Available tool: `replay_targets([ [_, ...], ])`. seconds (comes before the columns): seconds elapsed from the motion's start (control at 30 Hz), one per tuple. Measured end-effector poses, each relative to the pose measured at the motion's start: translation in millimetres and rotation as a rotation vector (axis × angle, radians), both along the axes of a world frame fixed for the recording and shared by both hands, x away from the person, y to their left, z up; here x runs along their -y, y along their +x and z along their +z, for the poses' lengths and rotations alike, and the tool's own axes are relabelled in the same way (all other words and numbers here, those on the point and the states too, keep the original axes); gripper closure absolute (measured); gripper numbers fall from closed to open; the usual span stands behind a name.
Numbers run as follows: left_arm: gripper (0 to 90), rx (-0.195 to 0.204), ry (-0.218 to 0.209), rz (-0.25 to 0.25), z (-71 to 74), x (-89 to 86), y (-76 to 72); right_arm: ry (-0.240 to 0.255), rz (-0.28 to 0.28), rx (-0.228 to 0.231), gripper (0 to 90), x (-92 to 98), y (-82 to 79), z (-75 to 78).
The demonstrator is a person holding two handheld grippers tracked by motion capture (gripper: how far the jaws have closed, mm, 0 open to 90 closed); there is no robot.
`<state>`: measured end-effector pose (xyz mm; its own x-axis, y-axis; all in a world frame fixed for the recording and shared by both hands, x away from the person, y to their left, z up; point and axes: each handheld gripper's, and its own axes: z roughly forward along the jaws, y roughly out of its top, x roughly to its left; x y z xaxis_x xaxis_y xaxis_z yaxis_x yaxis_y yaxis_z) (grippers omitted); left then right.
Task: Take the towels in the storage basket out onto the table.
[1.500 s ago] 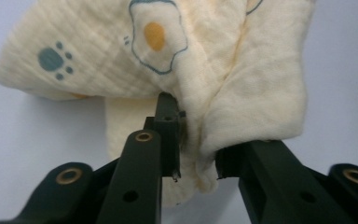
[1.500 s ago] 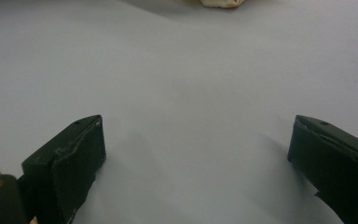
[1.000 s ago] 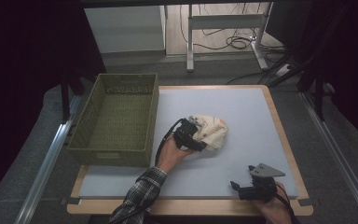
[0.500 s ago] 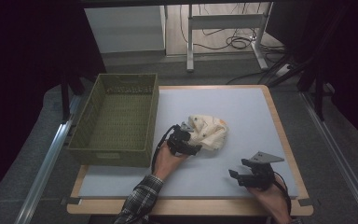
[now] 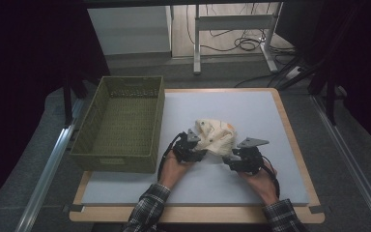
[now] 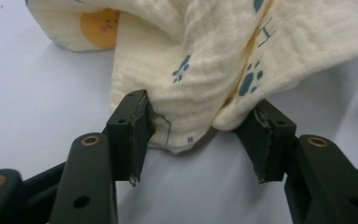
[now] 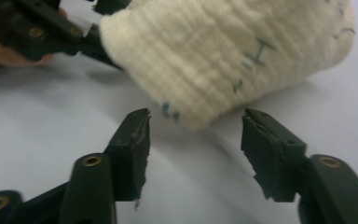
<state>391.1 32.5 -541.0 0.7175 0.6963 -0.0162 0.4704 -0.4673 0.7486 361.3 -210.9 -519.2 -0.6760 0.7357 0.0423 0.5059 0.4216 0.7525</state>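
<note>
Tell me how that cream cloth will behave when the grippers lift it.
The cloth lies bunched in soft folds, so it will probably sag and unfold when lifted. It looks thin and crinkled, likely light. The left gripper has been closing on a fold, which may slip; the right gripper has been closing too, not yet touching.

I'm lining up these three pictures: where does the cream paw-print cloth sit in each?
High view: cream paw-print cloth, mat centre.
Left gripper view: upper half, low fold between the jaws.
Right gripper view: top centre, beyond the jaws.
Shared landmark: pale grey mat.
</note>
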Motion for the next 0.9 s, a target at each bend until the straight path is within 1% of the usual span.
replay_targets([
  [0.03,44.8,-0.001,-0.001,-0.001,0.0,0.0,0.0,0.000,-0.001,-0.005,52.8,-2.7,3.0,-0.4],
  [0.07,41.5,-0.003,-0.002,-0.008,-0.1,0.0,0.1,-0.010,-0.015,-0.001,69.2,-6.1,7.6,0.5],
  [0.1,41.5,-0.007,-0.004,-0.020,-0.2,0.1,0.4,-0.010,-0.015,-0.001,69.2,-6.1,7.6,0.5],
  [0.17,35.0,-0.013,-0.002,-0.047,-0.3,0.9,0.4,-0.012,-0.024,0.009,82.3,-7.2,9.9,4.4],
  [0.2,26.7,-0.017,0.006,-0.080,-0.6,2.1,0.4,-0.011,-0.030,0.027,85.6,-4.5,10.3,11.7],
  [0.23,24.5,-0.017,0.006,-0.080,-0.6,2.1,0.4,-0.011,-0.030,0.027,85.6,-4.5,10.3,11.7],
  [0.27,23.1,-0.024,0.002,-0.088,-0.7,2.5,0.8,-0.022,-0.044,0.034,86.0,1.5,11.1,19.9],
  [0.3,22.5,-0.024,0.002,-0.088,-0.7,2.5,0.8,-0.022,-0.044,0.034,86.0,1.5,11.1,19.9],
  [0.33,22.5,-0.027,0.000,-0.092,-0.5,1.8,1.2,-0.033,-0.052,0.041,86.1,6.1,11.4,24.1],
  [0.37,22.6,-0.033,-0.008,-0.091,-0.4,1.0,1.7,-0.032,-0.065,0.045,86.1,11.0,11.9,27.5],
  [0.4,22.6,-0.043,-0.025,-0.087,-0.2,0.0,2.3,-0.034,-0.076,0.047,86.2,16.5,12.7,30.7],
  [0.43,23.3,-0.058,-0.050,-0.081,0.1,-2.8,3.9,-0.034,-0.100,0.054,86.2,28.2,14.0,35.7],
  [0.47,24.8,-0.058,-0.050,-0.081,0.1,-2.8,3.9,-0.034,-0.100,0.054,86.2,28.2,14.0,35.7],
  [0.5,24.8,-0.065,-0.066,-0.074,0.2,-4.3,4.8,-0.034,-0.112,0.055,86.2,34.1,14.3,38.1],
  [0.53,29.3,-0.074,-0.080,-0.063,0.7,-7.6,5.9,-0.037,-0.134,0.062,86.1,45.8,15.1,42.1],
  [0.57,32.8,-0.074,-0.080,-0.063,0.7,-7.6,5.9,-0.037,-0.134,0.062,86.1,45.8,15.1,42.1],
  [0.6,32.8,-0.067,-0.079,-0.054,0.8,-8.6,6.2,-0.039,-0.143,0.066,86.1,51.6,15.2,44.3],
  [0.63,39.7,-0.057,-0.066,-0.036,1.3,-8.9,6.1,-0.043,-0.160,0.073,86.1,62.1,15.5,48.3],
  [0.67,44.0,-0.057,-0.066,-0.036,1.3,-8.9,6.1,-0.043,-0.160,0.073,86.1,62.1,15.5,48.3],
  [0.7,44.0,-0.050,-0.053,-0.023,1.7,-8.3,5.8,-0.044,-0.169,0.077,86.1,66.9,15.7,50.1],
  [0.77,52.0,-0.030,-0.016,-0.012,2.9,-6.3,5.8,-0.051,-0.184,0.083,86.0,74.6,17.6,52.7],
  [0.8,56.3,-0.023,-0.003,-0.008,3.6,-5.1,5.5,-0.059,-0.189,0.078,85.2,77.6,19.7,52.4],
  [0.83,60.8,-0.023,0.005,-0.014,4.4,-4.6,5.0,-0.073,-0.195,0.068,82.2,79.8,22.3,50.6],
  [0.87,62.6,-0.032,0.003,-0.019,5.7,-4.6,4.3,-0.093,-0.203,0.066,78.7,82.4,24.6,47.9],
  [0.9,62.4,-0.041,-0.007,-0.019,7.1,-5.2,3.3,-0.105,-0.213,0.062,76.0,85.4,26.0,45.0],
])
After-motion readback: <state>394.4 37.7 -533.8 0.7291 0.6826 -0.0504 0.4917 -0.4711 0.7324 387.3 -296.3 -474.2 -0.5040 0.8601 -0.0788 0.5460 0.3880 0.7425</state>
